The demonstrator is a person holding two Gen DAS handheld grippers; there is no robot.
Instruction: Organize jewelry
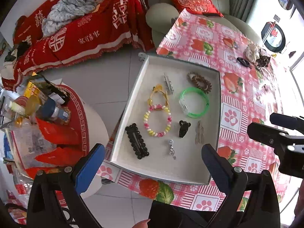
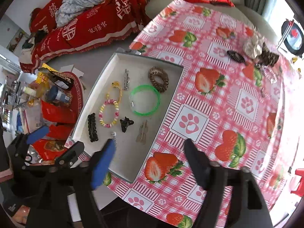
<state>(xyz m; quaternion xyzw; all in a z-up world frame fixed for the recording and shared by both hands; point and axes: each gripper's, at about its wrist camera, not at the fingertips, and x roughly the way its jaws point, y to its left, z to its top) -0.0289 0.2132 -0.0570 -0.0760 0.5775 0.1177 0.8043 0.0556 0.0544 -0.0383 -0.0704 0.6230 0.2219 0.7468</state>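
My left fingers [image 1: 153, 157] and right fingers [image 2: 150, 161] gape wide, empty, above the tray [image 1: 217, 98]; the hair ties at two o'clock [image 1: 253, 56] blur together.

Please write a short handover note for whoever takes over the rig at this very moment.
Left gripper: open, empty, above the near end of the shallow white tray.
Right gripper: open, empty, over the tray's near corner.
In the tray: green plastic bangle, brown spiral hair tie, pink-and-yellow beaded bracelet, yellow cord bracelet, black lace barrette, small black claw clip, silver clip, beige clip, silver charm.
Left to do: black spiral hair tie, scrunchies and small pieces sit on the strawberry tablecloth at the far edge.
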